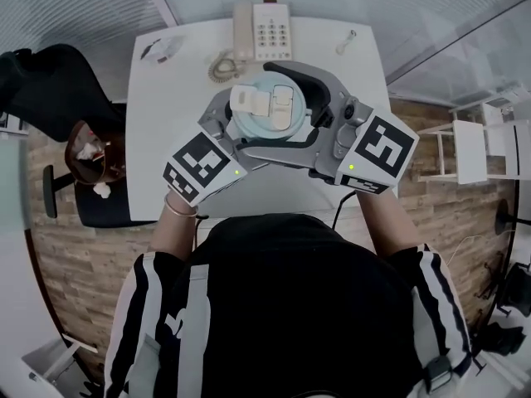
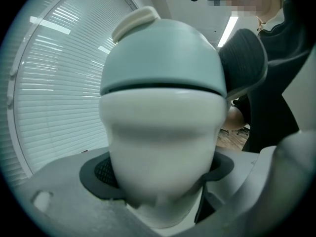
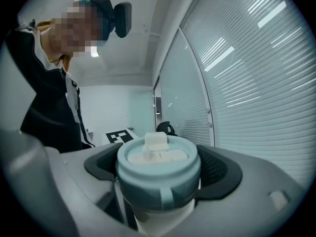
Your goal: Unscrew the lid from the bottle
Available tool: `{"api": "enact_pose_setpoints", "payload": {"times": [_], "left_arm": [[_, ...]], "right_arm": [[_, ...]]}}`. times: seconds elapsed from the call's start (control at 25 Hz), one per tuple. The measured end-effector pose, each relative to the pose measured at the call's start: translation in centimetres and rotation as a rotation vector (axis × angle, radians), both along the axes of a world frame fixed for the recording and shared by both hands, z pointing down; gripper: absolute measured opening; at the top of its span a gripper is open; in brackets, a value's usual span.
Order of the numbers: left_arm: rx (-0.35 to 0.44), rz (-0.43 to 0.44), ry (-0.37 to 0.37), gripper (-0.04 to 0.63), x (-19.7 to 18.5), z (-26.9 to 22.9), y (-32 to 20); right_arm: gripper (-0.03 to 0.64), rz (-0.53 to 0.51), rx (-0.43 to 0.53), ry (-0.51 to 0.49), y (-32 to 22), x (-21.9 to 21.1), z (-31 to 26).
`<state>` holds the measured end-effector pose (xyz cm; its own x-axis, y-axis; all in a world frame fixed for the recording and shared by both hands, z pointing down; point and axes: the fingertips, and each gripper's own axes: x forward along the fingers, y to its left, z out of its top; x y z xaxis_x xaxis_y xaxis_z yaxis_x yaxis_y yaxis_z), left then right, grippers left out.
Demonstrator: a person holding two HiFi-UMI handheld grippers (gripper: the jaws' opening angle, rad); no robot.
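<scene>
A white bottle [image 2: 160, 152] with a pale blue lid [image 1: 267, 110] is held up over the table, between both grippers. My left gripper [image 2: 158, 191] is shut on the bottle's white body, whose sides press against its dark pads [image 2: 98, 172]. My right gripper [image 3: 160, 177] is shut on the lid [image 3: 158, 174], with its pads [image 3: 219, 174] against the lid's rim. The lid has a white flip tab [image 3: 156, 141] on top. In the head view the left gripper [image 1: 236, 135] and the right gripper [image 1: 319, 110] meet round the bottle above the table's front half.
A white table [image 1: 166, 89] lies below, with a telephone [image 1: 264, 30] and its coiled cord [image 1: 222, 65] at the back. A small item [image 1: 346, 41] lies at the back right. A dark chair [image 1: 91, 181] stands at the left and white shelving [image 1: 469, 152] at the right.
</scene>
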<state>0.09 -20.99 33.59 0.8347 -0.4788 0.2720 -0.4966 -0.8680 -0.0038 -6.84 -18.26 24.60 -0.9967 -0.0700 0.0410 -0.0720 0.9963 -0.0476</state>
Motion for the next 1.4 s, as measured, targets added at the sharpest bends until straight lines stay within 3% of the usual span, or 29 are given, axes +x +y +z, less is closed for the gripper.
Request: {"api": "enact_pose_setpoints", "payload": {"times": [0.24, 0.72, 1.08, 1.2, 1.28, 1.4], "left_arm": [[-0.037, 0.120, 0.080, 0.448, 0.9, -2.4, 2.1], [-0.046, 0.305, 0.073, 0.448, 2.1, -3.7, 4.6], [-0.032, 0.394, 0.060, 0.448, 2.1, -4.0, 6.3], [-0.057, 0.386, 0.115, 0.448, 1.8, -4.1, 6.4], [-0.065, 0.349, 0.162, 0.448, 1.3, -4.5, 6.0], [-0.045, 0.271, 0.151, 0.448, 0.2, -4.5, 4.9]], "right_arm": [[0.462, -0.170, -0.013, -0.024, 1.8, 0.0, -2.2], [0.463, -0.603, -0.010, -0.089, 4.5, 1.6, -3.9], [0.463, -0.859, -0.001, -0.051, 7.0, 2.0, -4.1], [0.463, -0.833, 0.003, -0.099, 6.7, 1.5, -4.7], [0.463, -0.736, 0.005, -0.145, 5.6, 1.1, -5.3], [0.465, -0.594, 0.029, -0.164, 3.7, 1.1, -5.5]]}}
